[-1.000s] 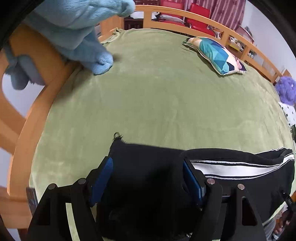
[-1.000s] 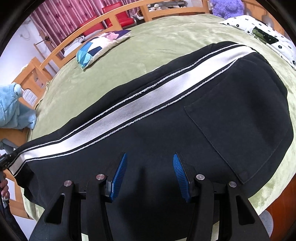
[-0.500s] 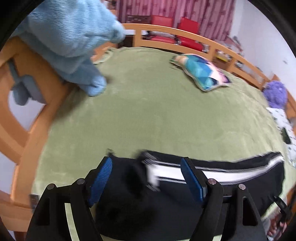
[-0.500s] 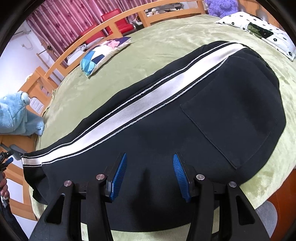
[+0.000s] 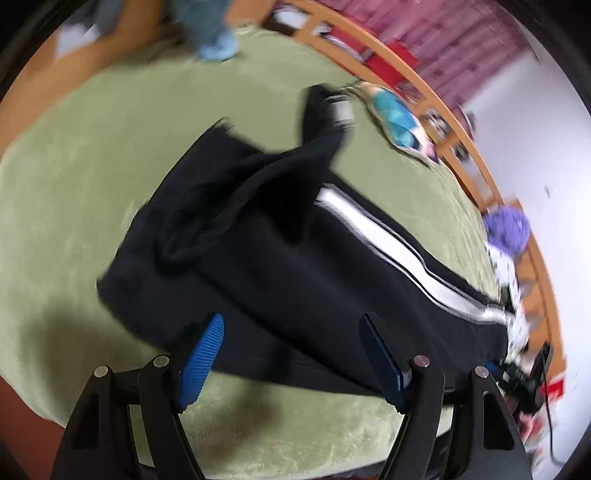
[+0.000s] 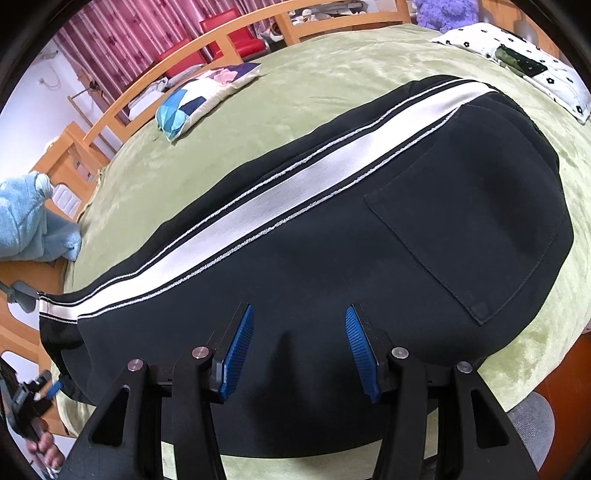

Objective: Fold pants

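Black pants (image 6: 332,258) with a white side stripe (image 6: 280,195) lie lengthwise on the green bed cover (image 6: 332,62), back pocket up at the right. My right gripper (image 6: 298,321) stands open just over the seat, its blue pads apart and clear of the cloth. In the blurred left wrist view the pants (image 5: 295,266) are rumpled at the leg end, and one cuff (image 5: 332,110) sticks up. My left gripper (image 5: 293,347) is open at the near hem with nothing pinched. A hand holds the left gripper (image 6: 48,386) at the right view's lower left.
A patterned cushion (image 6: 199,96) lies at the far side of the bed. A light blue towel (image 6: 29,225) hangs on the wooden bed rail (image 6: 122,110). A white flowered pillow (image 6: 535,62) and a purple plush (image 6: 447,11) sit at the right end.
The left view has swung and dropped back; the leg end that sat between the left fingers now lies rumpled on the bed beyond them. The right gripper has stayed still.
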{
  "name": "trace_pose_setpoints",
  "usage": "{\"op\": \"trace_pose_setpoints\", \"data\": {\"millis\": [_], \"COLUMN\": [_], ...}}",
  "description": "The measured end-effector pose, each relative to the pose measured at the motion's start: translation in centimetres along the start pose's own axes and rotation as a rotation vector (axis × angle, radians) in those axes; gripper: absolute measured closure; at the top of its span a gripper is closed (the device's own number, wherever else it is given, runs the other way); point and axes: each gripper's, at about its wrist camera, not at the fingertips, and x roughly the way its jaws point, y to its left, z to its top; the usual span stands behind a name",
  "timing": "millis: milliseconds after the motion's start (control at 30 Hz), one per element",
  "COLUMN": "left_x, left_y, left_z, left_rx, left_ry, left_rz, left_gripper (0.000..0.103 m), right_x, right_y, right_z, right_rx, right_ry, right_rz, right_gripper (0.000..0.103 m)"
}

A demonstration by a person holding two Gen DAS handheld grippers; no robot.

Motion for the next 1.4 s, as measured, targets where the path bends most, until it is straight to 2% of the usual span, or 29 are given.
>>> {"op": "trace_pose_setpoints", "data": {"millis": [200, 400, 433, 467, 500, 533, 567, 733, 767, 800, 867, 900, 967, 1067, 1233, 1333, 1367, 1400], "left_x": [2.5, 4.4, 4.3, 4.2, 4.0, 3.6, 2.9, -0.3, -0.5, -0.6, -0.4, -0.4, -1.1, -2.4, -2.6, -2.0, -1.7, -1.5], "left_y": [1.7, 3.0, 2.9, 2.8, 2.8, 3.1, 3.3, 3.8, 3.8, 4.1, 4.7, 4.9, 4.8, 3.3, 0.9, 2.0, 3.0, 3.5], "left_z": [0.7, 1.5, 1.4, 1.5, 1.5, 1.5, 1.3, -1.8, -2.5, -2.7, -3.0, -3.0, -3.3, -3.0, -2.0, -1.3, -0.9, -1.0], "left_rx": [-0.095, -0.237, -0.248, -0.244, -0.235, -0.244, -0.259, -0.264, -0.264, -0.273, -0.305, -0.313, -0.305, -0.226, -0.141, -0.174, -0.210, -0.238], "left_ry": [-0.009, -0.053, -0.070, -0.075, -0.069, -0.059, -0.059, -0.060, -0.053, -0.052, -0.018, 0.004, 0.006, -0.032, -0.064, -0.077, -0.081, -0.088], "left_rz": [-0.048, -0.009, -0.003, 0.020, 0.039, -0.007, -0.029, -0.024, -0.020, -0.011, 0.020, 0.017, 0.073, 0.143, 0.172, 0.241, 0.261, 0.255], "left_gripper": [0.030, 0.033, 0.043, 0.074, 0.084, 0.091, 0.091, 0.091, 0.087, 0.082, 0.066, 0.063, 0.038, 0.036, 0.038, 0.041, 0.046, 0.046], "right_x": [0.7, 1.4, 1.5, 1.5, 1.5, 1.6, 1.7, 1.2, 1.1, 1.0, 0.9, 0.8, 0.5, -0.4, -1.0, -1.2, -1.2, -1.3], "right_y": [1.1, 2.4, 2.6, 2.9, 3.1, 3.2, 3.3, 3.2, 3.1, 3.0, 2.7, 2.4, 1.6, -0.1, -2.9, -3.8, -3.9, -3.9], "right_z": [-0.5, -0.3, -0.2, -0.3, -0.4, -0.4, -0.4, -0.5, -0.6, -0.6, -0.8, -0.8, -0.8, -0.7, -0.4, -0.1, -0.2, -0.1], "right_rx": [-0.021, -0.031, -0.037, -0.046, -0.049, -0.048, -0.044, -0.047, -0.048, -0.048, -0.047, -0.046, -0.038, -0.011, 0.035, 0.065, 0.069, 0.067], "right_ry": [0.031, 0.048, 0.049, 0.048, 0.048, 0.050, 0.051, 0.032, 0.030, 0.030, 0.031, 0.031, 0.029, 0.006, -0.018, -0.020, -0.023, -0.027], "right_rz": [-0.029, -0.043, -0.047, -0.052, -0.052, -0.048, -0.041, -0.013, -0.009, -0.004, 0.010, 0.014, 0.021, 0.037, 0.028, 0.034, 0.030, 0.022], "right_gripper": [0.052, 0.052, 0.052, 0.052, 0.052, 0.052, 0.052, 0.052, 0.052, 0.052, 0.052, 0.052, 0.052, 0.052, 0.052, 0.052, 0.052, 0.052]}}
